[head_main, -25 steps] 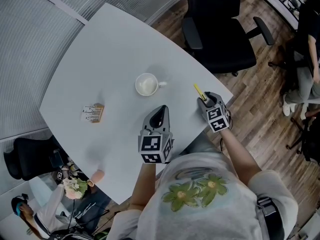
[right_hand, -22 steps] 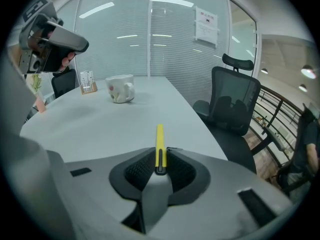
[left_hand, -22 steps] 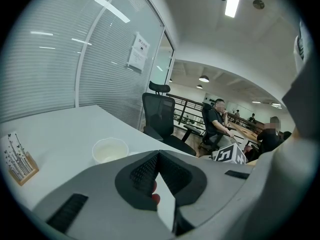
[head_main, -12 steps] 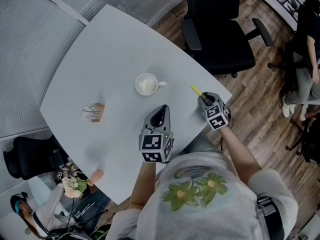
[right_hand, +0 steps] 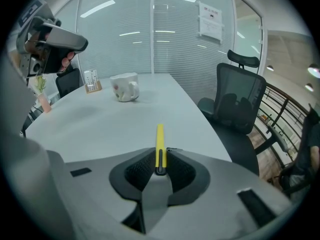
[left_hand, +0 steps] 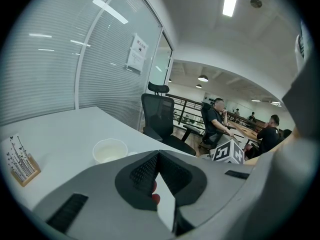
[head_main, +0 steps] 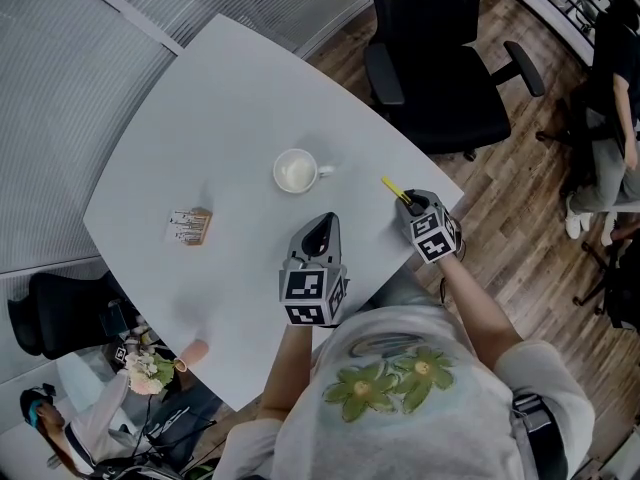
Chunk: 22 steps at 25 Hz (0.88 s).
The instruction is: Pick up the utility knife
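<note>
One white table point(head_main: 230, 98), one mug point(head_main: 295, 171), one little card stand point(head_main: 188, 226), two grippers and one utility knife point(right_hand: 159, 139). The knife's skinny and yellow, with a dark strip at the gripped end. The right gripper point(right_hand: 160, 159) is pinching its back end near the table's right edge. The left gripper point(left_hand: 159, 155) is squeezed together on nothing. Since a second ago the knife's tip has swung a touch left.

The grey right gripper point(right_hand: 160, 155) hides the slim yellow utility knife point(right_hand: 159, 136) at its rear end. Print on the small wooden card stand point(head_main: 188, 226) seems unreadable.
</note>
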Each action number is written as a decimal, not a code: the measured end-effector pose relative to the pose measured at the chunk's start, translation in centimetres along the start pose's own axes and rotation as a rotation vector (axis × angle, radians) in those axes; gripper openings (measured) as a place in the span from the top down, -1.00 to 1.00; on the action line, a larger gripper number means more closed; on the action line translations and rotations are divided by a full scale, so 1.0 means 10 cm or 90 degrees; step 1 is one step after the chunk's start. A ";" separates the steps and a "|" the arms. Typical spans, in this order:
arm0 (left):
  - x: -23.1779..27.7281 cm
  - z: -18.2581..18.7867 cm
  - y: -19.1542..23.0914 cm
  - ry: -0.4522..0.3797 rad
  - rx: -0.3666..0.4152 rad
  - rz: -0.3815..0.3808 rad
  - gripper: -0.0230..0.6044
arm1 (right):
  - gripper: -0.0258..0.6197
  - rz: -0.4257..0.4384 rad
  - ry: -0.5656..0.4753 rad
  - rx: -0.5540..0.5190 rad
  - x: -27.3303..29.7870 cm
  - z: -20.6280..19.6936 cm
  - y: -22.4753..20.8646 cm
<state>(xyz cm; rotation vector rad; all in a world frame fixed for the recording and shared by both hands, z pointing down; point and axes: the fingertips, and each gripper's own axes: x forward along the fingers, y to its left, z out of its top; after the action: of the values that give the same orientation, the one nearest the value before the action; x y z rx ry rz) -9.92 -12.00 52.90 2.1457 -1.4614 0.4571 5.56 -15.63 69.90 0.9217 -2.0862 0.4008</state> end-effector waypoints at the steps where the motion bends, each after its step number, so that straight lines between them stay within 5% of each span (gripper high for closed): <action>1: -0.01 0.00 0.00 0.000 0.000 0.000 0.92 | 0.71 0.000 0.000 0.000 -0.01 0.00 0.01; 22: -0.09 -0.06 0.00 0.007 0.014 0.007 0.92 | 0.71 0.003 -0.044 -0.002 -0.25 0.24 0.10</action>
<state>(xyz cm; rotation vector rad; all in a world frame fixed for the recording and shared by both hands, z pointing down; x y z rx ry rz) -10.24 -10.98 52.93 2.1493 -1.4700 0.4908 4.49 -15.09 66.50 0.9402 -2.1515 0.3732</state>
